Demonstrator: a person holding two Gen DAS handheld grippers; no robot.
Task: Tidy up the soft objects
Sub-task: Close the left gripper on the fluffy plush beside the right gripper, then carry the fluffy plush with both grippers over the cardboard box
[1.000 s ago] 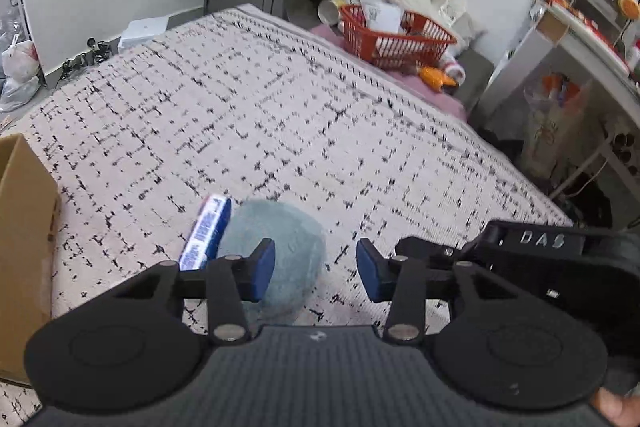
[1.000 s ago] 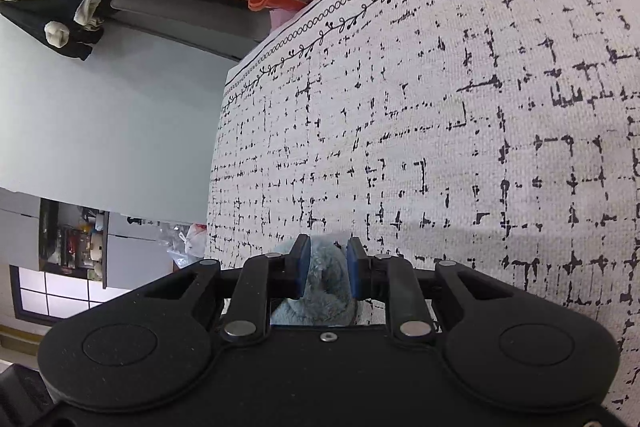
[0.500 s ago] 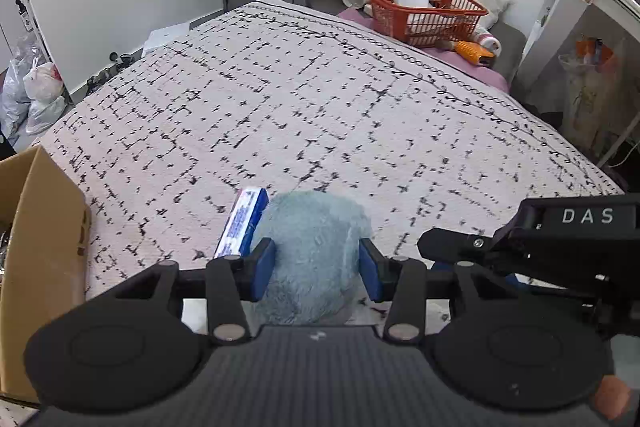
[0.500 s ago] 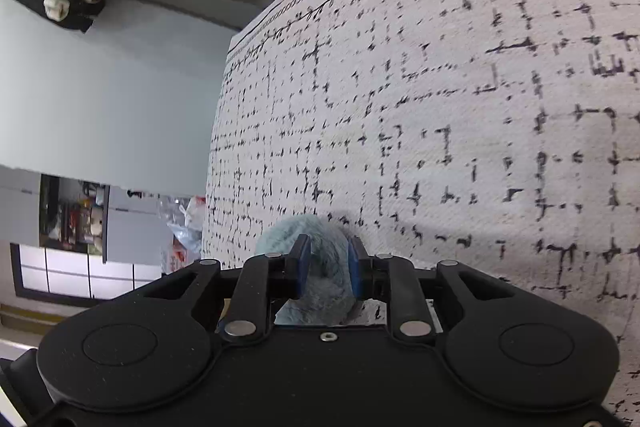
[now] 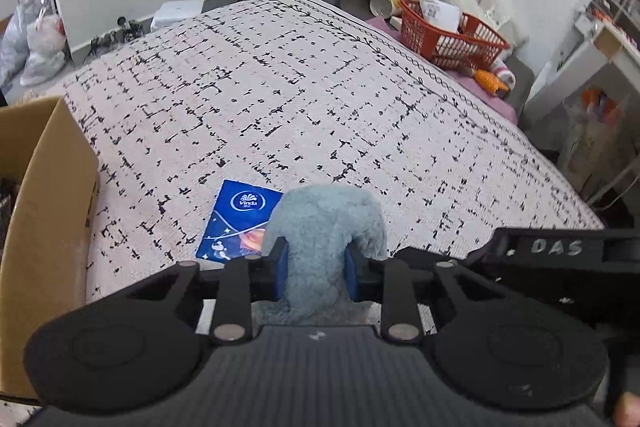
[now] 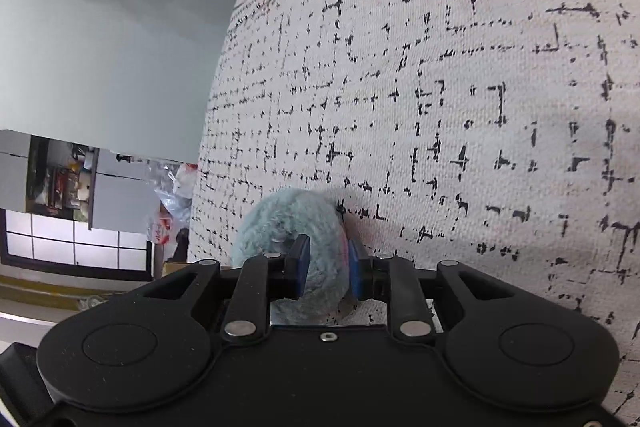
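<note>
Both grippers are on one item. Left gripper [image 5: 316, 269]: jaws closing, blue pads pressed into either side of the blue-grey plush toy [image 5: 326, 227], whose fur bulges above and beyond the fingertips. Right gripper [image 6: 326, 271]: jaws nearly together, pinching a narrow fold of the same plush toy [image 6: 292, 227], the rest of it rounding out to the left of the pads. In the left wrist view the right gripper's black body enters from the right edge, close beside the left one.

Position of the toy: near edge of the bed, resting on or just above the patterned bedspread [image 5: 320, 87]; contact cannot be confirmed under the tool. Its left side overlaps the corner of a blue tissue pack [image 5: 236, 223], which lies flat on the bedspread.

Edges: an open cardboard box [image 5: 44, 227] stands at the left, its wall upright and near the tissue pack, with a strip of bedspread between them. The bedspread's far edge carries a printed vine border; beyond its right corner sits a red basket [image 5: 452, 39] filled with bottles and paper, well apart from the grippers. The right side of the bed drops off toward white shelving [image 5: 600, 39] and a hanging bag.

Open room: the middle and far reaches of the bedspread are bare fabric ahead of both grippers. Left is closed off by the box, right by the right gripper's body.
</note>
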